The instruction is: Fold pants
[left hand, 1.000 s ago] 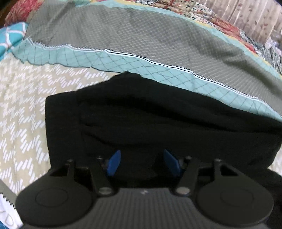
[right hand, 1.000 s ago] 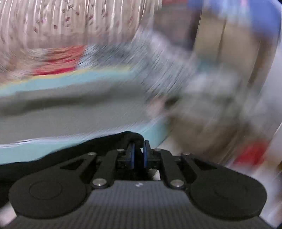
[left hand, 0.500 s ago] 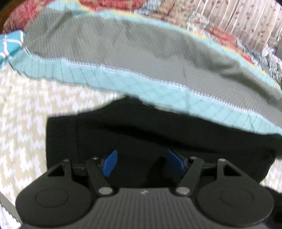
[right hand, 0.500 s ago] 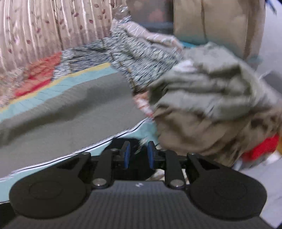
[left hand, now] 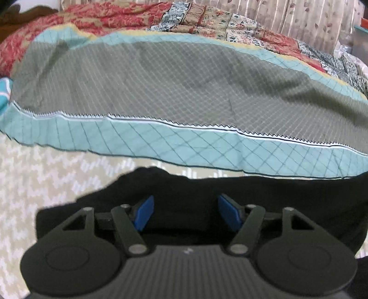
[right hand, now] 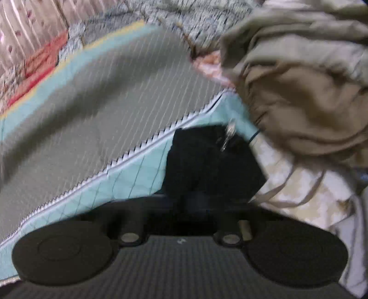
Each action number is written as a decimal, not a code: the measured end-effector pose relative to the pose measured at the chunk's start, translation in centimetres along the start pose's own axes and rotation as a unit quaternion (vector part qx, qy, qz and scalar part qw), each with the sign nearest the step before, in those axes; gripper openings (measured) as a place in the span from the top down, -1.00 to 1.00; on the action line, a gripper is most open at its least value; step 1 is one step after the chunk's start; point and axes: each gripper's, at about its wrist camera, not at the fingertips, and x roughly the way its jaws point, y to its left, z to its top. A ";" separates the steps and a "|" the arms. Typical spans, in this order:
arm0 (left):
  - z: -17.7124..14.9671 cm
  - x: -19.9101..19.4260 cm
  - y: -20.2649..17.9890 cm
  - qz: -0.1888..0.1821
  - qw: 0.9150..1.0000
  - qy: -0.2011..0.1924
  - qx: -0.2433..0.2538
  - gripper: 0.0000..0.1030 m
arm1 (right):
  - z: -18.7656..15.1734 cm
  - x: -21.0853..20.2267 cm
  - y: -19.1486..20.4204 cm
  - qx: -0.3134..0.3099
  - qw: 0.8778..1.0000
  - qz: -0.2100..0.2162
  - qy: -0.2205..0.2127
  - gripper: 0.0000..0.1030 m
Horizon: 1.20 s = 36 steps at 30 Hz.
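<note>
The black pants (left hand: 207,191) lie folded on the patterned bedsheet, filling the lower part of the left wrist view. My left gripper (left hand: 186,214) hovers over their near edge, jaws open, with the blue pads (left hand: 143,214) wide apart and black cloth beneath them. In the right wrist view a bunched corner of the pants (right hand: 214,161) stands up right in front of my right gripper (right hand: 195,200). A small metal pull (right hand: 227,135) dangles on it. The right fingers are buried in the dark cloth and look shut on it; their pads are hidden.
A grey quilted blanket with a teal border (left hand: 184,87) lies just behind the pants. A red floral quilt (left hand: 103,18) and a curtain are further back. A heap of beige clothes (right hand: 299,92) with loose drawstrings sits at the right, over the beige zigzag bedsheet (left hand: 34,179).
The left gripper drew back, so the pants sit lower in its view. The right gripper swung down and rolled, opened slightly, then shut in the black cloth.
</note>
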 end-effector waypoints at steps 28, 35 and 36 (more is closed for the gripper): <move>-4.6 0.6 1.1 0.015 0.999 -0.038 0.011 -0.47 | -2.9 1.0 -6.4 0.132 0.985 0.095 -0.066 0.33; -4.6 0.6 0.0 0.032 0.998 -0.041 0.033 -0.56 | -1.5 1.1 -4.3 0.100 0.990 0.097 -0.037 0.93; -4.3 0.5 0.4 0.023 0.999 -0.038 0.024 -0.56 | -1.2 0.1 -4.7 0.105 0.988 0.104 -0.050 0.93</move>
